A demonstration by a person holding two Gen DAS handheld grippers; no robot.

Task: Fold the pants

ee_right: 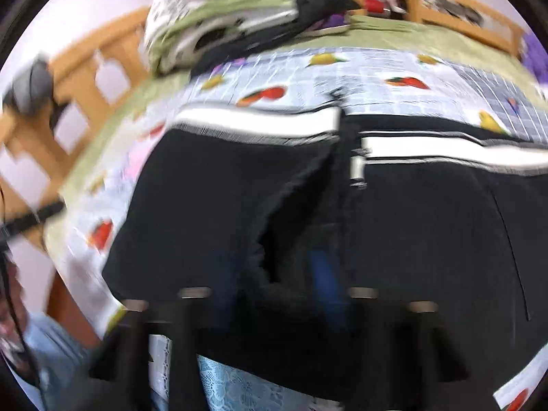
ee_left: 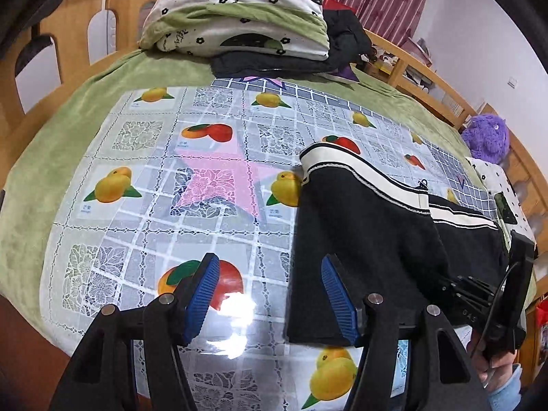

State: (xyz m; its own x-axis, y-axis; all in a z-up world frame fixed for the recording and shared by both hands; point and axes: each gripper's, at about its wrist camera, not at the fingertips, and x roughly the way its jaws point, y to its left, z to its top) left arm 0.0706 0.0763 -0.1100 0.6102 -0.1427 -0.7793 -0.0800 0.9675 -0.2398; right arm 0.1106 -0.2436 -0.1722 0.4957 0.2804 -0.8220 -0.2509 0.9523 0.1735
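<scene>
Black pants (ee_left: 363, 226) with a white-and-black striped side band lie flat on the fruit-print tablecloth (ee_left: 205, 178); they fill most of the blurred right wrist view (ee_right: 342, 205). My left gripper (ee_left: 270, 294) is open with blue pads; its right pad sits over the pants' left edge, its left pad over the bare cloth. My right gripper (ee_right: 277, 274) hovers low over the pants with its blue fingers apart; blur hides whether it touches the cloth. It also shows in the left wrist view (ee_left: 486, 294) at the right.
A folded flowered quilt (ee_left: 239, 13) and dark clothes (ee_left: 346, 41) are stacked at the far end of the green bed cover. A wooden bed rail (ee_left: 424, 78) runs along the back and right. A purple plush toy (ee_left: 486, 137) sits at the right edge.
</scene>
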